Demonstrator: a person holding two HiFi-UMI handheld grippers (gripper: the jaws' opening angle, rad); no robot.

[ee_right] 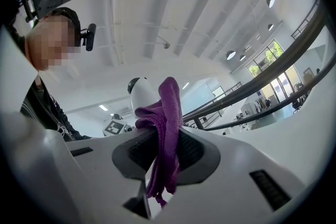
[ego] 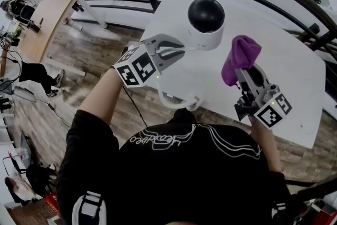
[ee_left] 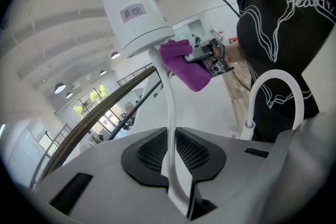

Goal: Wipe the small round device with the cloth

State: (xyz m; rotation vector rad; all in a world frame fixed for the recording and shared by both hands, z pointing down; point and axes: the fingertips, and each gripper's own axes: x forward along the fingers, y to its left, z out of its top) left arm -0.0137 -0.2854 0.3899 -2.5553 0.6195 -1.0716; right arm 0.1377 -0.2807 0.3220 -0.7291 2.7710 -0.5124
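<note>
Bright, even light comes from round ceiling lamps and big windows, which glare white. The white worktop is nearly blown out. Fisheye bending is strong everywhere, and both gripper views have dark corners. The cloth looks soft close up.

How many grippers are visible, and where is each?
2. The left gripper grips the white cable of the round device; the right gripper holds the purple cloth beside it.

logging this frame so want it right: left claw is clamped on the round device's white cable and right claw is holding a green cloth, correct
Not quite. The cloth in the right claw is purple, not green; the right gripper view shows it. The rest stands: the left claw is clamped on the white cable of the round device.
</note>
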